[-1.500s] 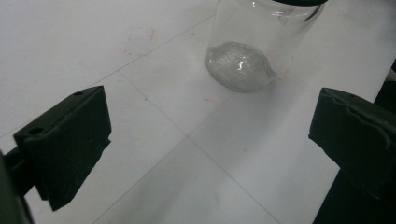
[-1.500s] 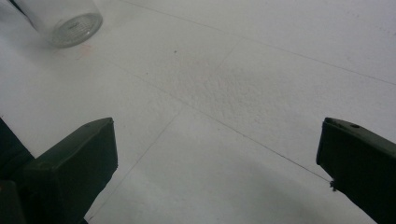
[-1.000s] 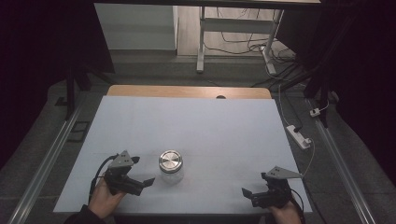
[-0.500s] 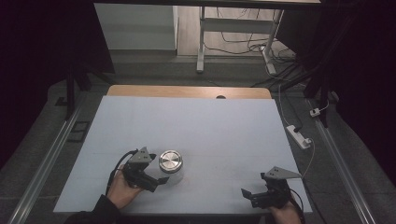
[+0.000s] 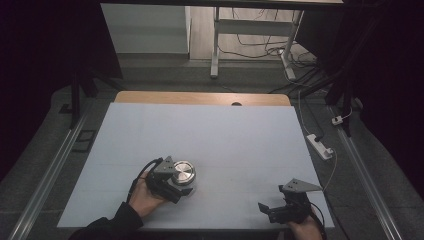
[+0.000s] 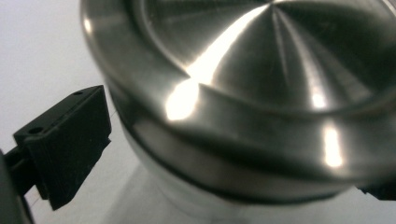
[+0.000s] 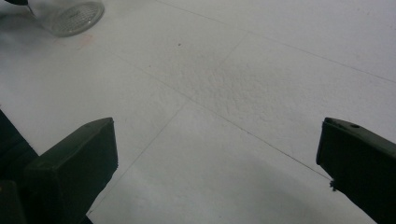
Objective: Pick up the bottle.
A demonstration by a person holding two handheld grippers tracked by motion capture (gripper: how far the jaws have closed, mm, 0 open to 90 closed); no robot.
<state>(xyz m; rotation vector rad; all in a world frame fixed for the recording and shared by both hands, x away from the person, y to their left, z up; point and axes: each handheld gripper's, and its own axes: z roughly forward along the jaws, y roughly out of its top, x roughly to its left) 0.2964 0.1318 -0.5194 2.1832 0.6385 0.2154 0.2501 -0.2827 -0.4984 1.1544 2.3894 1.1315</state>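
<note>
A glass jar with a shiny metal lid [image 5: 183, 172] stands upright on the white table top [image 5: 225, 135], near the front left. My left gripper [image 5: 178, 182] is open with a jaw on either side of the jar, just below the lid. In the left gripper view the lid [image 6: 261, 79] looms very close; one black fingertip [image 6: 65, 144] stands at its left with a thin gap, and the other just shows at the bottom right. My right gripper [image 5: 270, 209] rests open and holds nothing at the front right, its jaws [image 7: 217, 163] wide apart over bare table. The jar's glass base [image 7: 70, 14] appears far off.
A wooden strip [image 5: 200, 97] borders the table's far edge. Beyond the right edge a white power strip [image 5: 320, 146] and cables lie on the floor. Metal rails [image 5: 45, 175] run along the left side. The table's front edge is just under both hands.
My left gripper has moved right and forward from beside the jar until its jaws straddle it. The jar and the right gripper have stayed in place.
</note>
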